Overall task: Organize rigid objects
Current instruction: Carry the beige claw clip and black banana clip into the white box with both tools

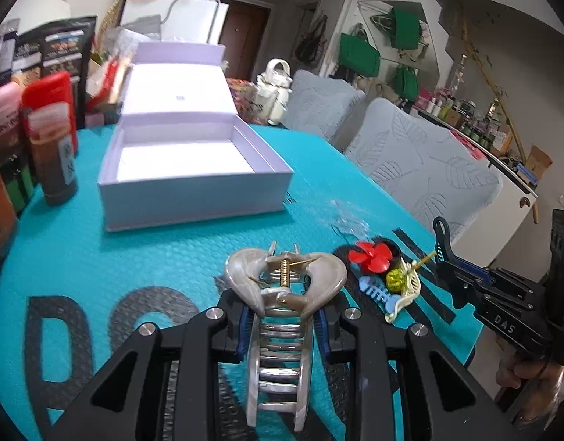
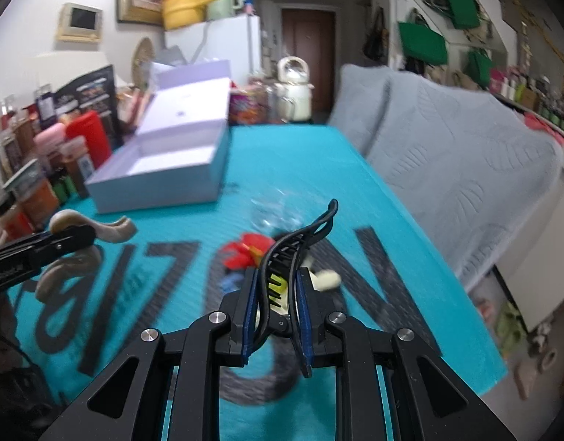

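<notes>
Lavender box (image 1: 193,169) sits open and bare in the upper left on the teal mat (image 1: 79,250). Left gripper (image 1: 282,327) clamps the beige claw clip (image 1: 282,294) at bottom centre; right gripper (image 2: 272,316) pinches a black hair clip (image 2: 296,242) above the small clips (image 1: 385,275).

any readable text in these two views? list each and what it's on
"DAS": white letters on the black body of the right gripper, left wrist view.
Large dark letters on the teal table cover: cut off and partly covered, no whole word readable.
Labels on the bottles and dark packets at the left: too blurred.
Nothing else legible.
</notes>
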Action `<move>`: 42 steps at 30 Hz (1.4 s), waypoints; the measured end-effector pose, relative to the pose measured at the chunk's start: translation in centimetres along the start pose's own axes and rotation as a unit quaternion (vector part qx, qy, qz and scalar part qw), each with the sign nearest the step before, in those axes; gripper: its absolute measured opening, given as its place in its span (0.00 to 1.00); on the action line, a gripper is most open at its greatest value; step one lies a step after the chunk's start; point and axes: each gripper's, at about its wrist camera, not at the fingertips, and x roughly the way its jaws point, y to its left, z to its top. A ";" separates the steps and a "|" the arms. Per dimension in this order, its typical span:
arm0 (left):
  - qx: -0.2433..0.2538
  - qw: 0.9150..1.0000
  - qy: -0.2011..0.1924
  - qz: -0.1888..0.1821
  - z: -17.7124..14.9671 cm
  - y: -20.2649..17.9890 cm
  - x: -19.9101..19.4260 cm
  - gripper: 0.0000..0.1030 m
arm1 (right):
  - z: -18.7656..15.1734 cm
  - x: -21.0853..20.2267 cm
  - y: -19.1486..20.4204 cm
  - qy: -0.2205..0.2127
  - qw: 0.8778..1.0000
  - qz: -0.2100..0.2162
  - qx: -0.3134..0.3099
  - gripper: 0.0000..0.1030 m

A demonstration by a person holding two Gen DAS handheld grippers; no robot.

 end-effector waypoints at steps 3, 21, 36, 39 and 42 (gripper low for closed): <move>-0.001 1.000 -0.005 0.016 0.8 0.5 -0.7 0.26 | 1.0 -0.4 1.1 -0.011 1.000 0.016 -0.011 0.19; -0.001 0.997 -0.040 0.072 6.2 3.3 -3.2 0.26 | 6.2 1.0 5.4 -0.027 0.994 0.091 -0.045 0.19; 0.017 0.993 -0.061 0.098 11.6 4.5 -3.3 0.26 | 12.1 3.0 8.4 -0.036 0.987 0.130 -0.087 0.19; 0.022 0.992 -0.064 0.104 12.9 4.9 -3.1 0.26 | 13.4 3.7 8.9 -0.038 0.986 0.136 -0.092 0.19; 0.029 0.991 -0.068 0.108 14.0 5.2 -2.7 0.26 | 14.7 4.4 9.5 -0.040 0.985 0.138 -0.097 0.19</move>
